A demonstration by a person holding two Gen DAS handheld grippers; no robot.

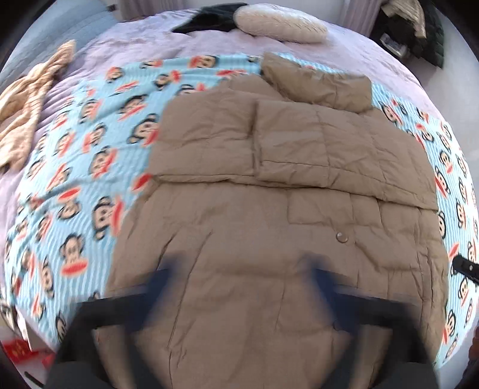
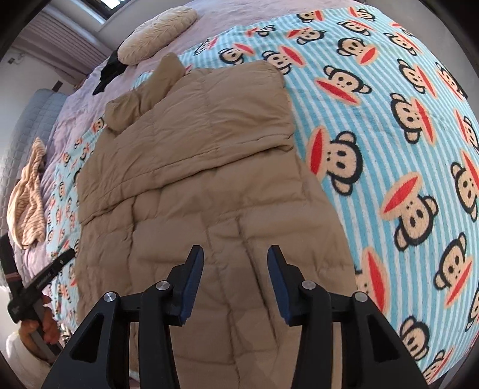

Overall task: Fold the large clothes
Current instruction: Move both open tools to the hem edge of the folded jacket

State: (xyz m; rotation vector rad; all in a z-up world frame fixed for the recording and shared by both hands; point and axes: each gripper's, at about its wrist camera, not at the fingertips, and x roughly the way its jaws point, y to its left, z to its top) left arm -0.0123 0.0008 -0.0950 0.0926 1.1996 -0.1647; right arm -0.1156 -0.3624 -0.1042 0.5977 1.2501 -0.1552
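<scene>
The right hand-held gripper (image 2: 233, 278) hangs over the near end of the tan puffer coat (image 2: 191, 179) with its jaws spread apart and nothing between them; the blue pads (image 2: 191, 287) are sharp in the right wrist view. The left hand-held gripper (image 1: 239, 287) is a smear of motion blur in its own view, though its two dark fingers stand wide apart over the coat and hold nothing. Only the right wrist view shows that gripper from outside (image 2: 39, 287), at the coat's left edge (a hand (image 2: 45, 326) wraps its handle).

The coat is quilted, matte and puffy, stitched into soft rectangular panels. Its sleeves are folded across the chest, and the hood (image 1: 317, 80) lies bunched at the far end. The left wrist view alone shows a round snap button (image 1: 342, 238) on the coat.

The coat lies on a striped blue fleece blanket (image 2: 374, 119) printed with monkey faces, spread over a lilac bed (image 1: 125, 39). Beyond the coat's hood rest an oval ribbed cream cushion (image 1: 281, 22) and a black garment (image 1: 209, 19). To the coat's left lies a crumpled beige striped cloth (image 1: 27, 101).
</scene>
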